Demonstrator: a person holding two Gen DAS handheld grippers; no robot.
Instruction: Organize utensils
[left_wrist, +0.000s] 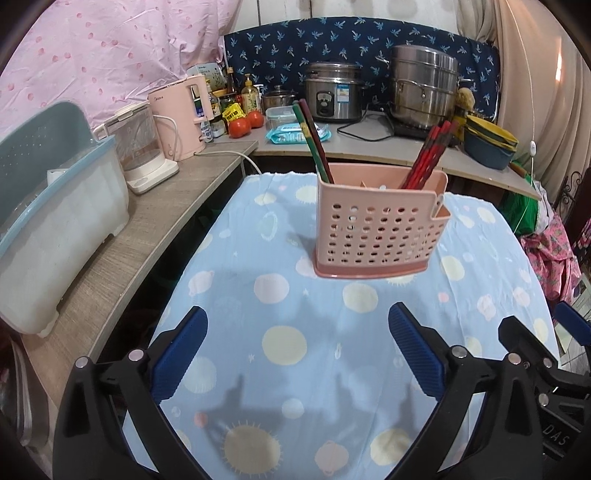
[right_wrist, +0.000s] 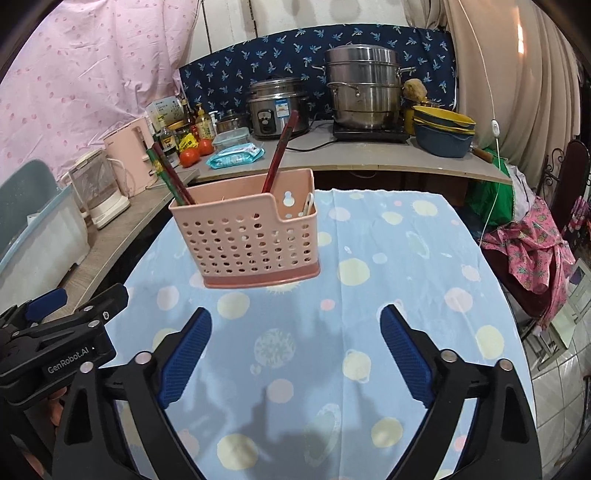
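Note:
A pink perforated utensil holder (left_wrist: 376, 229) stands upright on the table with the blue spotted cloth (left_wrist: 280, 332); it also shows in the right wrist view (right_wrist: 247, 240). Green and dark red chopsticks (left_wrist: 314, 142) lean in its left compartment, red chopsticks (left_wrist: 428, 155) in its right one. In the right wrist view red chopsticks (right_wrist: 279, 151) and a white utensil (right_wrist: 308, 203) stick out. My left gripper (left_wrist: 297, 347) is open and empty, in front of the holder. My right gripper (right_wrist: 295, 349) is open and empty too. The left gripper (right_wrist: 48, 328) shows beside it.
A counter (left_wrist: 155, 218) on the left holds a blue-lidded bin (left_wrist: 55, 206), a blender jug (left_wrist: 142, 147) and a pink kettle (left_wrist: 181, 114). The back counter holds a rice cooker (left_wrist: 334, 92), a steel steamer pot (left_wrist: 424, 88), tomatoes (left_wrist: 245, 123) and stacked bowls (left_wrist: 487, 142).

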